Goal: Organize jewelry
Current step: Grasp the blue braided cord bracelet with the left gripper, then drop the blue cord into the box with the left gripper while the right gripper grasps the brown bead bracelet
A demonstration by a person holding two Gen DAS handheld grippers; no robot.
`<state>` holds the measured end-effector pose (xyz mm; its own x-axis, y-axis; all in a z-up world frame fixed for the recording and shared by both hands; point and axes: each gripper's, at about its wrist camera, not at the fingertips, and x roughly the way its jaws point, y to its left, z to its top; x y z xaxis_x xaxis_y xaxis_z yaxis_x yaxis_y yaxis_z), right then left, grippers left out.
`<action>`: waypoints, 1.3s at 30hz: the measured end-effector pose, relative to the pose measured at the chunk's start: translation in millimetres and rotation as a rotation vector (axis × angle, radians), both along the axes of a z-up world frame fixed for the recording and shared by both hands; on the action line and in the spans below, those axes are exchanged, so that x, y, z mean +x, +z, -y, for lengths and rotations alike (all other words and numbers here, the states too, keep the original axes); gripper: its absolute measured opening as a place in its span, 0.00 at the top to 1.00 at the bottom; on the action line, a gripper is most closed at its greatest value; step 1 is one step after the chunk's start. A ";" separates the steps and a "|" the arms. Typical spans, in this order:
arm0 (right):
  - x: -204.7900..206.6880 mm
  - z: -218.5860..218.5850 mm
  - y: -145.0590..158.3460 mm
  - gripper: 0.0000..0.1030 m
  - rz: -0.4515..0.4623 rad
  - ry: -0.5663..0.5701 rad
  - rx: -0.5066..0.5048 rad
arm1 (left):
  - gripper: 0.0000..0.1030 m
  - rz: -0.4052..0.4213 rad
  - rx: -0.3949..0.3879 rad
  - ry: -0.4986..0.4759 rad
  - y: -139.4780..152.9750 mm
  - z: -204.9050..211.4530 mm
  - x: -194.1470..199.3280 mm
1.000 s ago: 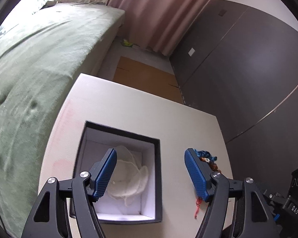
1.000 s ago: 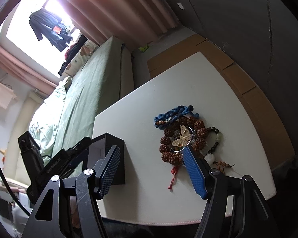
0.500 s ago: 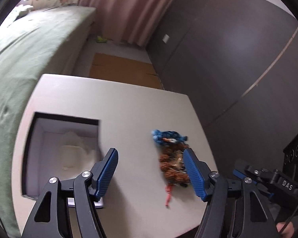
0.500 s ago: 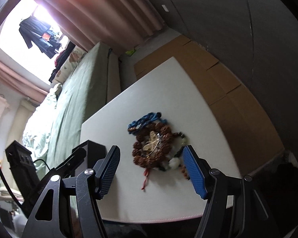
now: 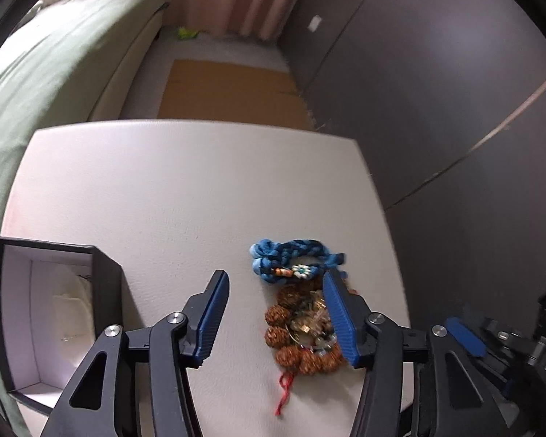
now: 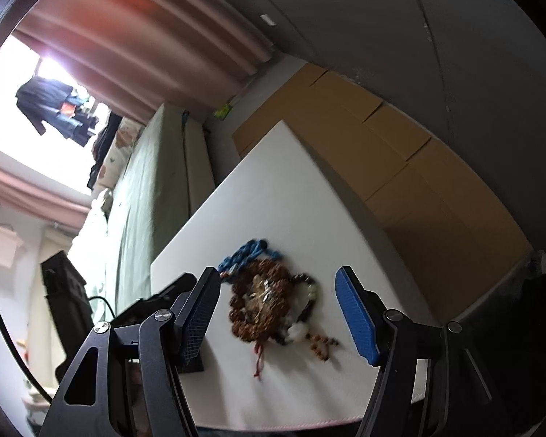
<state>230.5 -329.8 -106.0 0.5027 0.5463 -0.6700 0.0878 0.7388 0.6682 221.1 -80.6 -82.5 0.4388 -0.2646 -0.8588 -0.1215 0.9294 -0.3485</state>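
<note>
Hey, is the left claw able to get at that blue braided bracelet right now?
Probably yes. The blue braided bracelet lies uncovered on the table, just ahead of the closing left claw, with nothing between them.

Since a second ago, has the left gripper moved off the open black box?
Yes. The left gripper has swung right, from over the open black box toward the brown bead bracelet, jaws closing.

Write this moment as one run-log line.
left gripper: closing, empty | right gripper: open, empty | jewelry pile: on table | box: open

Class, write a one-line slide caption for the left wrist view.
Left gripper, jaws closing and empty, above a jewelry pile beside an open box on a white table.
</note>
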 end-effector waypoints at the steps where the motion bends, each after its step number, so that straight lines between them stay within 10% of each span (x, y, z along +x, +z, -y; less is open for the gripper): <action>1: 1.9 1.6 -0.6 0.35 -0.003 -0.003 0.000 | 0.52 -0.025 -0.004 0.005 -7.3 2.1 4.8; 10: 17.9 22.2 -4.0 0.36 -0.015 -0.054 0.061 | 0.54 -0.083 0.022 0.043 -38.5 15.1 24.8; 15: 19.9 18.5 -6.6 0.36 -0.019 -0.034 0.103 | 0.86 -0.054 0.003 0.062 -33.6 14.3 27.0; 39: 24.3 -54.3 -43.6 0.63 -0.122 0.146 -0.003 | 0.86 0.220 -0.107 0.189 37.1 -76.6 -81.1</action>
